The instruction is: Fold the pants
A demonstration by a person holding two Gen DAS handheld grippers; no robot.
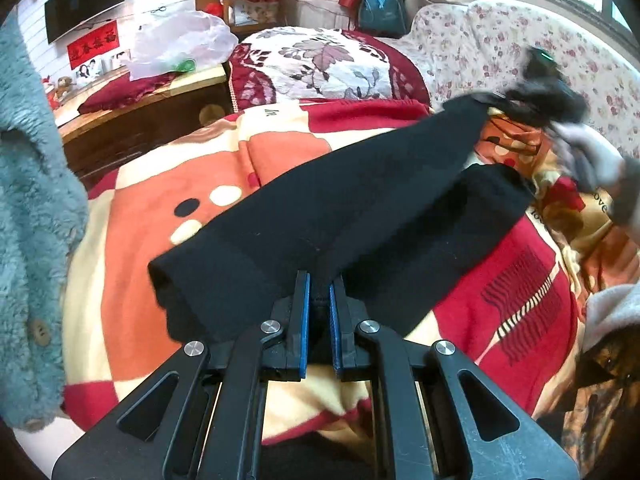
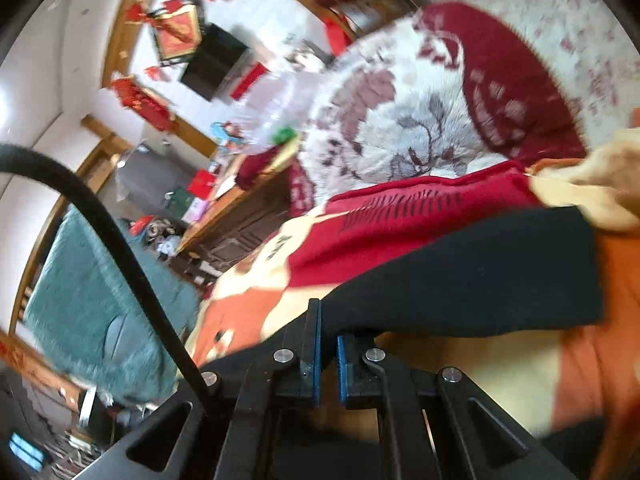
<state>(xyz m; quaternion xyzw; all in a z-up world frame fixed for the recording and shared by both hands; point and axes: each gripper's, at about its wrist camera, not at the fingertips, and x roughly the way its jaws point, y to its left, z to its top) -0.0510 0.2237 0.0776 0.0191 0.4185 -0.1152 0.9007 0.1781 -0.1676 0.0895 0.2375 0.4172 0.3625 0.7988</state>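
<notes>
Black pants [image 1: 340,200] stretch across a red, orange and cream patterned blanket [image 1: 140,216] on a bed. My left gripper [image 1: 319,280] is shut on the near edge of the pants, with black fabric pinched between its blue pads. In the left wrist view my right gripper [image 1: 536,92], blurred, holds the far end of the pants lifted above the blanket. In the right wrist view my right gripper [image 2: 328,326] is shut on the pants [image 2: 480,272], which run off to the right.
A floral red and white quilt [image 1: 320,64] lies at the head of the bed. A wooden cabinet [image 1: 140,120] with a plastic bag [image 1: 180,44] stands to the left. A teal fleece sleeve [image 1: 32,200] fills the left edge. A floral sofa cover [image 1: 520,40] lies at the right.
</notes>
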